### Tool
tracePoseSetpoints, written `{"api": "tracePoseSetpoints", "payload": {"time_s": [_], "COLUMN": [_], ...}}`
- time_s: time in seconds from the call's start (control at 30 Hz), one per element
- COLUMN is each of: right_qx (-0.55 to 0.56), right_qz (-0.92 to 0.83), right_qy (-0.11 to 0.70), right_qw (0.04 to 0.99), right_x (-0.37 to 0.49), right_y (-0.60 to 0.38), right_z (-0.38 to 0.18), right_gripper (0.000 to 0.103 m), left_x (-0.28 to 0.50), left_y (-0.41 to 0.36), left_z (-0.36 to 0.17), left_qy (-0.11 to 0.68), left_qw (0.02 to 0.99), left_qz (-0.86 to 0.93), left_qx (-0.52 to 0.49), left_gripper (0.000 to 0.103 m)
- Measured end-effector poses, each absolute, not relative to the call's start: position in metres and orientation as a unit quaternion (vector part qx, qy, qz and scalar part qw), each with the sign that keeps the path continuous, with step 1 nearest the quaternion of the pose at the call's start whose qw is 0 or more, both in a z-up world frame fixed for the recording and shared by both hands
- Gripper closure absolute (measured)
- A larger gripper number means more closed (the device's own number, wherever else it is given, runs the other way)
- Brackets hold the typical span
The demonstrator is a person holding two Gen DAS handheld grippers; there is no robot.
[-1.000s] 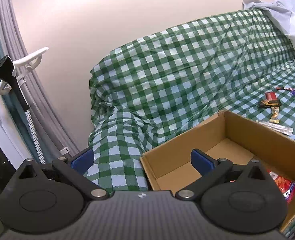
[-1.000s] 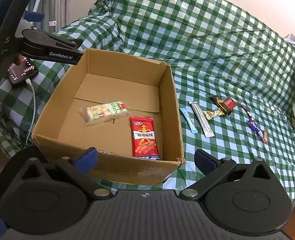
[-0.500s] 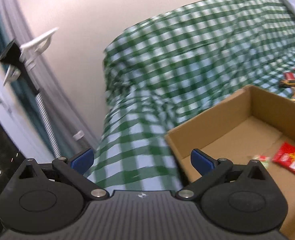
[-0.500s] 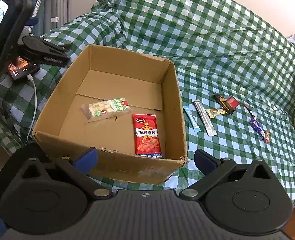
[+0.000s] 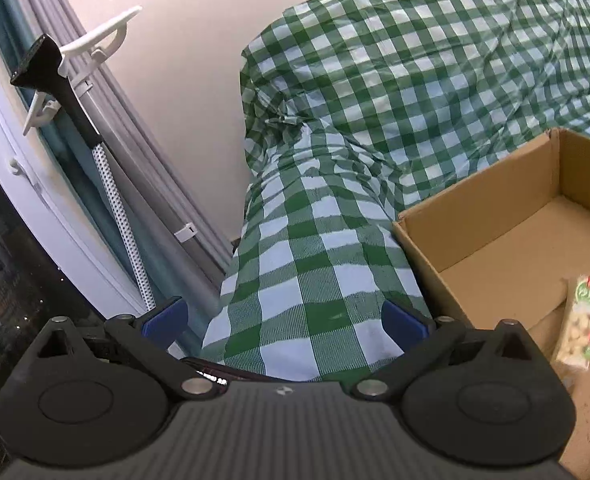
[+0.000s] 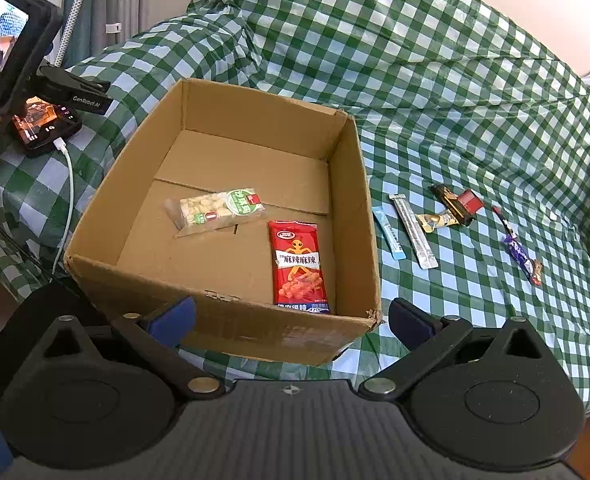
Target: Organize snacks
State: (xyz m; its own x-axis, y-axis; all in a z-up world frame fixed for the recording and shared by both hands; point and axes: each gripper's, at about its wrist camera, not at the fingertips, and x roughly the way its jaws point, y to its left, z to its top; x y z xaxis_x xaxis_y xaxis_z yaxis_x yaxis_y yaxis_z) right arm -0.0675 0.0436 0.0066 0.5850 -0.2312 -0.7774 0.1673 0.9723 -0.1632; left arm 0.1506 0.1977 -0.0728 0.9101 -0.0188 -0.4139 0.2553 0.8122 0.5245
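Observation:
An open cardboard box (image 6: 359,184) sits on a green checked cloth (image 6: 435,92). Inside lie a clear pack of pale snacks (image 6: 215,210) and a red snack pack (image 6: 299,264). To the box's right on the cloth lie a blue stick (image 6: 389,233), a silver stick (image 6: 415,230), a gold wrapper (image 6: 435,221), a black and red pack (image 6: 457,203) and a purple bar (image 6: 521,254). My right gripper (image 6: 291,316) is open and empty over the box's near wall. My left gripper (image 5: 283,318) is open and empty, left of the box (image 5: 475,196); the pale pack (image 5: 583,322) shows at its right.
A phone on a white cable (image 6: 45,130) lies on the cloth left of the box. The left gripper's body and screen (image 6: 3,36) are at the far left of the right wrist view. Curtains and a black-handled pole (image 5: 75,120) stand by the window.
My left gripper has swung left and back, so the box now sits at the right edge of its view. My right gripper has drawn slightly closer to the box.

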Motion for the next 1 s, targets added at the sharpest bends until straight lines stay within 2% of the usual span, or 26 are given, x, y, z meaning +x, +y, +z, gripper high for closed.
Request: {"api": "tracePoseSetpoints", "payload": {"time_s": [0.3, 0.43, 0.73, 1.0], "right_qx": [-0.035, -0.031, 0.005, 0.054], "right_qz": [-0.110, -0.110, -0.117, -0.151], "right_qy": [0.439, 0.431, 0.400, 0.351], "right_qw": [0.891, 0.895, 0.909, 0.923], "right_x": [-0.067, -0.073, -0.092, -0.129], "right_y": [0.044, 0.041, 0.029, -0.012], "right_z": [0.006, 0.010, 0.020, 0.033], "right_gripper": [0.001, 0.001, 0.001, 0.001], "left_x": [0.128, 0.099, 0.030, -0.006], "left_y": [0.179, 0.159, 0.125, 0.086], "left_z": [-0.075, -0.075, -0.023, 0.019], "left_qy": [0.220, 0.198, 0.187, 0.255], "left_qw": [0.923, 0.919, 0.928, 0.919], "left_qz": [-0.114, -0.126, -0.191, -0.253], "left_qx": [0.293, 0.317, 0.259, 0.163], "left_gripper": [0.000, 0.000, 0.000, 0.000]}}
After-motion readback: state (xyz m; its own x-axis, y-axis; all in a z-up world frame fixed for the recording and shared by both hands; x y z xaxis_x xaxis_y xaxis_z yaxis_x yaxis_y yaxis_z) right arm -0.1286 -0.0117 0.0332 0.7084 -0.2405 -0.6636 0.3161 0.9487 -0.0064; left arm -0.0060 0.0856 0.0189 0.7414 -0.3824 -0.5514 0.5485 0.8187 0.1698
